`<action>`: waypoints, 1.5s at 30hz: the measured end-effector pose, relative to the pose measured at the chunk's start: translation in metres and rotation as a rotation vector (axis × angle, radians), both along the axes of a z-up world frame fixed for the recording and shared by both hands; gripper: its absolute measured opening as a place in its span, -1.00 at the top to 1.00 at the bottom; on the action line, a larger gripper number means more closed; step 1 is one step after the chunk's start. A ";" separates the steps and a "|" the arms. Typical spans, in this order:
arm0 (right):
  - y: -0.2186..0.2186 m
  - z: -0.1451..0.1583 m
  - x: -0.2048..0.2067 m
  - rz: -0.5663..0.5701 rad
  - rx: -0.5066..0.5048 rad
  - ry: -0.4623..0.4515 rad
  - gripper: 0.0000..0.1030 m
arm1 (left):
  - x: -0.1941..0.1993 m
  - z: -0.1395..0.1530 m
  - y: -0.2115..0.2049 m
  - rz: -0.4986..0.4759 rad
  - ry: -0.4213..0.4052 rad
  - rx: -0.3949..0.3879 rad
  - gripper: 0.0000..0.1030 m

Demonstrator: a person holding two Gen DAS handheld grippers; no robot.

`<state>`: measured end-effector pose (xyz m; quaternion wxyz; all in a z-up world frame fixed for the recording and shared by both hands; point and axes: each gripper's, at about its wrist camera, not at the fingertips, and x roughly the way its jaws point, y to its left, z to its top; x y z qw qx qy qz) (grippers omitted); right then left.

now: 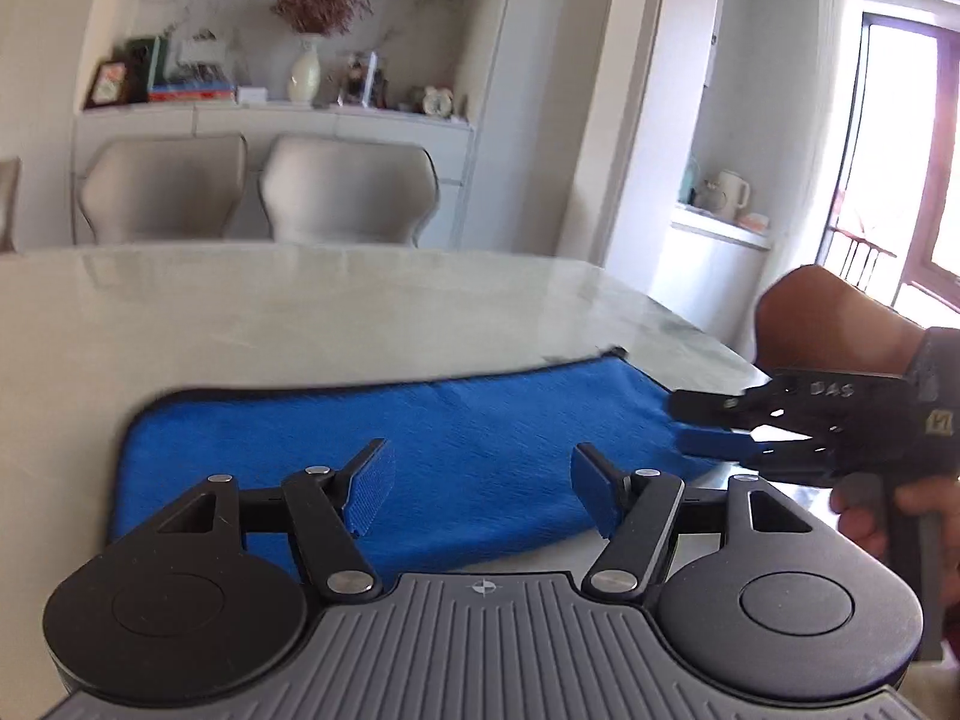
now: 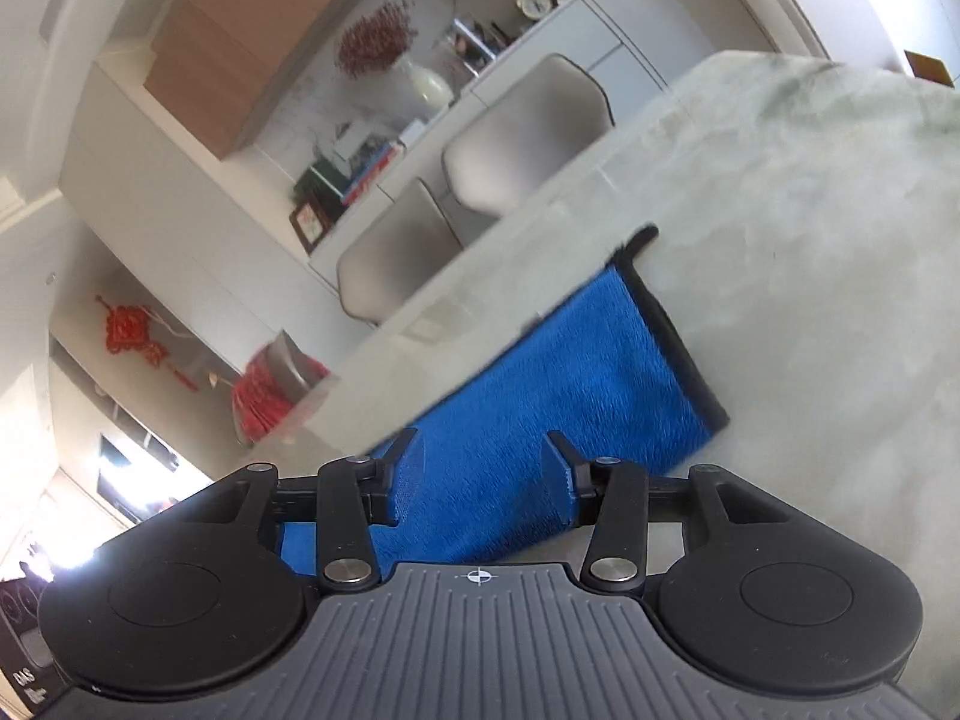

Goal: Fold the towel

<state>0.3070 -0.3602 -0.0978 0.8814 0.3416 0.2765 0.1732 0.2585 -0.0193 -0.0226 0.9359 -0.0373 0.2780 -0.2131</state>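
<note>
From the left wrist, the blue towel (image 1: 384,450) lies flat on the pale bench (image 1: 300,312), near its front edge. The left gripper (image 1: 480,489) hangs released above the towel's near hem, jaws spread, holding nothing. The right gripper (image 1: 708,423) reaches in at the towel's right end, also spread (whether it touches the cloth I cannot tell). To fold cleanly, each should likely pinch a near corner at the dark piping and carry it toward the far hem.

From the right wrist, the right gripper (image 2: 483,480) is released over the towel (image 2: 570,384). The bench (image 2: 810,240) lies bare beyond the piped edge, so there is room to swing.
</note>
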 end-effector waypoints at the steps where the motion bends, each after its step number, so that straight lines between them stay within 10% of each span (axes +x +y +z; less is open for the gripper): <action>1: 0.000 0.000 0.000 0.000 -0.004 0.002 0.13 | 0.003 -0.005 -0.003 0.006 0.018 0.015 -0.34; 14: -0.009 -0.004 -0.001 -0.004 0.021 0.015 0.14 | -0.005 -0.016 0.058 0.169 0.081 0.031 -0.27; 23: -0.006 -0.004 -0.001 -0.005 0.009 0.012 0.14 | -0.029 -0.014 0.075 0.213 0.025 0.209 -0.26; 26: -0.005 -0.005 -0.001 -0.005 0.006 0.011 0.14 | -0.030 -0.009 0.088 0.236 0.041 0.123 -0.29; 34: -0.014 0.000 -0.008 0.001 0.000 0.007 0.13 | -0.017 -0.016 0.152 0.337 0.216 -0.403 -0.33; 45: -0.017 -0.001 -0.009 0.001 0.006 0.006 0.13 | -0.012 -0.038 0.181 0.450 0.349 -0.687 -0.75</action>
